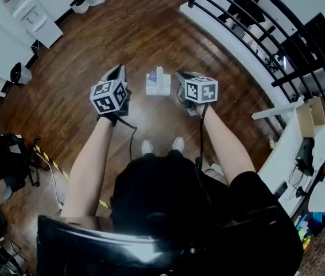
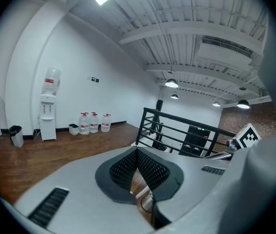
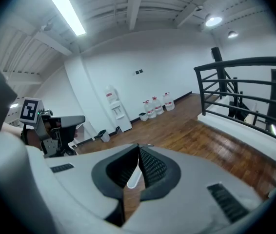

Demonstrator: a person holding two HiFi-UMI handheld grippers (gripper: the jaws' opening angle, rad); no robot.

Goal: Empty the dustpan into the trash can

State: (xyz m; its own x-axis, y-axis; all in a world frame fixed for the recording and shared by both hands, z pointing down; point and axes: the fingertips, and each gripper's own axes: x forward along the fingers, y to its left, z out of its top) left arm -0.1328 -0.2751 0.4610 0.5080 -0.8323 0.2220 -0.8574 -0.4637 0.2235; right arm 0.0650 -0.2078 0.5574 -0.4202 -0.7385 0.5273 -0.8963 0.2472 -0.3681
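Approach step, nothing picked up yet: left gripper [image 1: 118,69] and right gripper [image 1: 180,76] each have jaws pressed together on nothing, hovering either side of the white dustpan [image 1: 158,85], which sits on the wood floor [image 1: 93,33] just ahead of my shoes. Its handle looks to stand upright, so I judge the long axis near vertical; which way the pan's mouth faces is too small to tell. Next move calls for opening 1 gripper, clamping that handle, then carrying the pan level to the small black trash can [image 1: 18,73] well off to my left
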